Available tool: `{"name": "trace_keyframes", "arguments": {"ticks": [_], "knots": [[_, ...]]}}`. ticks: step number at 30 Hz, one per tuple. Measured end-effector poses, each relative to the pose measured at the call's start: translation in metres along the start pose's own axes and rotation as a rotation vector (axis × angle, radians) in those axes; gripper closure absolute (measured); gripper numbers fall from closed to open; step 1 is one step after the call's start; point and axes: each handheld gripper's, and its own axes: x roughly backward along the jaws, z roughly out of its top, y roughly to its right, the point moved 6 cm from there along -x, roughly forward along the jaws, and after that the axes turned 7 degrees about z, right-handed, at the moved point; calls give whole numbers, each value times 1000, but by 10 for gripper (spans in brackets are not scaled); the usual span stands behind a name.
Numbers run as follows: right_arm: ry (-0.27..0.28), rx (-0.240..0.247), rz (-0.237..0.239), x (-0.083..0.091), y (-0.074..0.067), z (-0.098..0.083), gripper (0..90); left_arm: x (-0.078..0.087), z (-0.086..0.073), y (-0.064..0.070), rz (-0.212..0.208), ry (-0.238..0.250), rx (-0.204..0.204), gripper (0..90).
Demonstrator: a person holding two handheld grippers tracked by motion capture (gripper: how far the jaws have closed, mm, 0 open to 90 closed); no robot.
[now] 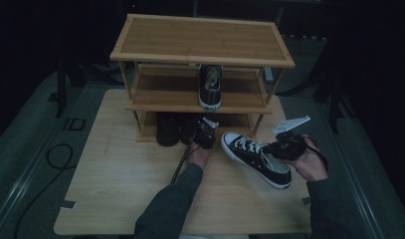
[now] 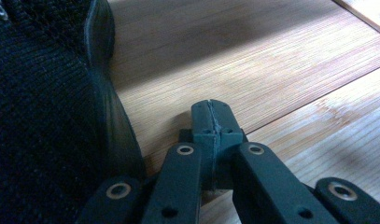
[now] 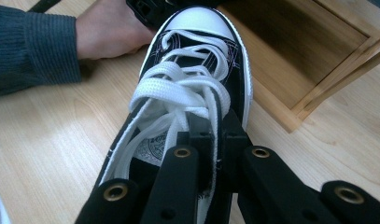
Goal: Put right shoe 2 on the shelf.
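A black canvas sneaker (image 1: 255, 159) with white laces and a white toe cap lies on the table in front of the wooden shoe rack (image 1: 200, 40). My right gripper (image 1: 270, 148) is shut on the sneaker's (image 3: 197, 60) collar edge beside the laces, its jaws (image 3: 213, 133) pinching the canvas. My left gripper (image 1: 206, 133) sits at the rack's bottom shelf, jaws (image 2: 211, 116) pressed together with nothing between them. A dark knit shoe (image 2: 38, 116) stands just to its left on the shelf board. A matching sneaker (image 1: 210, 85) stands on the middle shelf.
Dark shoes (image 1: 167, 129) fill the left part of the bottom shelf. The rack's top shelf (image 1: 200, 37) is bare. A black cable (image 1: 55, 154) loops on the floor at the left. The person's left hand (image 3: 108, 32) rests near the sneaker's toe.
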Motion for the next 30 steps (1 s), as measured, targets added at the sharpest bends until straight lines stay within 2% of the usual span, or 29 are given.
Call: {"name": "trace_keyframes", "arguments": {"ticks": [18, 30], "knots": [[35, 15, 12, 29, 6, 18, 878, 0, 0, 0, 2, -1, 0, 900], [62, 38, 16, 49, 3, 41, 878, 0, 0, 0, 4, -6, -2, 900]]}}
